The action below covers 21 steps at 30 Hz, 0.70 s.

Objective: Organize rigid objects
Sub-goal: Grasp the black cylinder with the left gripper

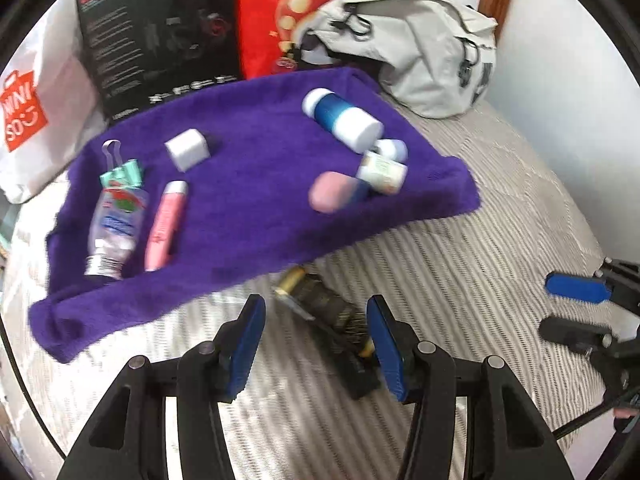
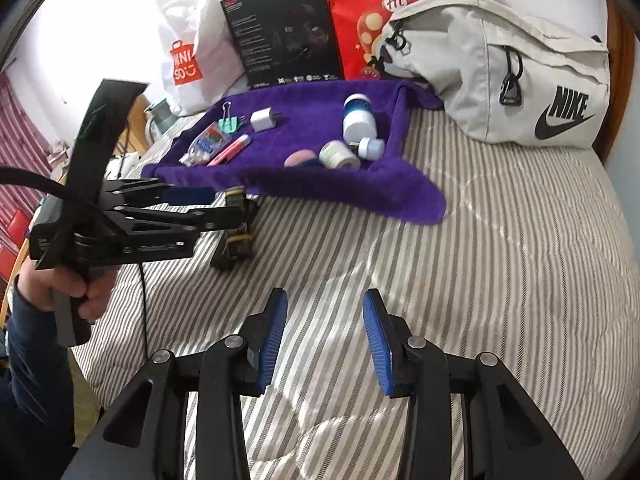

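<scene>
My left gripper [image 1: 316, 340] is spread wide over the striped bed [image 2: 500, 260], with a dark bottle [image 1: 328, 308], perhaps perfume, lying between its fingers [image 1: 250, 344], just off the purple towel [image 1: 256, 200]. My right gripper [image 2: 325, 340] hangs released and empty, well back from the towel.

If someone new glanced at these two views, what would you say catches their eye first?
Probably the purple towel spread on the striped bed, strewn with small bottles and tubes. Behind it stand a red bag and a grey Nike bag. The open left gripper hangs over a dark object lying just off the towel.
</scene>
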Tool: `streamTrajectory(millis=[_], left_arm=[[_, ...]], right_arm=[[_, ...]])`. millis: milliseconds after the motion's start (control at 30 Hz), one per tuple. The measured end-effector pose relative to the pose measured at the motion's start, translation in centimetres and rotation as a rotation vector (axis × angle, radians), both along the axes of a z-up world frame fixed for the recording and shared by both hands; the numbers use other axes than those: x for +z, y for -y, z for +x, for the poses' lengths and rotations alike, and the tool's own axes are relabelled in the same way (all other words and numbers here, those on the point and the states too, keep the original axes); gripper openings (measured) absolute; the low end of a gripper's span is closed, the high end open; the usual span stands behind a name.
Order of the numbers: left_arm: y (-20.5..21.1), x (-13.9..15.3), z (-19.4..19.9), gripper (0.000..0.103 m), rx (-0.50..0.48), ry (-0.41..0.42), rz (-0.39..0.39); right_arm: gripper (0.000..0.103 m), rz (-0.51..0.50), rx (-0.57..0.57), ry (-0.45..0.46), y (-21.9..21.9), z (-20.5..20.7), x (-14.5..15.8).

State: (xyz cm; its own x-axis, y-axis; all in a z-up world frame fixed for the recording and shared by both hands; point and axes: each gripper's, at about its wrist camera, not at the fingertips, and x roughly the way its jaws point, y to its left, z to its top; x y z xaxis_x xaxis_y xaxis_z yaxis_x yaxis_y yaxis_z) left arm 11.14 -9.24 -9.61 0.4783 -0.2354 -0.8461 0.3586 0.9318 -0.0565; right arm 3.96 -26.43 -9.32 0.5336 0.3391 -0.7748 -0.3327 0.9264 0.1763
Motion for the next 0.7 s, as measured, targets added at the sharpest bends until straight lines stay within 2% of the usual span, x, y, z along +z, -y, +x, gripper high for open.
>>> streamTrajectory(millis=[200, 467, 600, 700], left_arm=[[2.7, 0.6, -0.7, 0.051, -0.093, 0.016, -0.021], [-1.1, 0.8, -0.5, 0.051, 0.013, 0.021, 0.005], [-1.5, -0.1, -0.1, 0.051, 0.039, 0.013, 0.056], [-1.3, -0.3, 0.1, 0.051, 0.04, 0.016, 0.049]], right_arm=[[0.04, 0.016, 0.009, -0.006, 0.0, -0.9, -0.4], [0.04, 0.002, -0.014, -0.019, 0.4, -0.5, -0.8], [0.04, 0.004, -0.002, -0.023, 0.0, -0.2, -1.0], [0.04, -0.005, 0.008, -0.025, -0.2, -0.2, -1.1]])
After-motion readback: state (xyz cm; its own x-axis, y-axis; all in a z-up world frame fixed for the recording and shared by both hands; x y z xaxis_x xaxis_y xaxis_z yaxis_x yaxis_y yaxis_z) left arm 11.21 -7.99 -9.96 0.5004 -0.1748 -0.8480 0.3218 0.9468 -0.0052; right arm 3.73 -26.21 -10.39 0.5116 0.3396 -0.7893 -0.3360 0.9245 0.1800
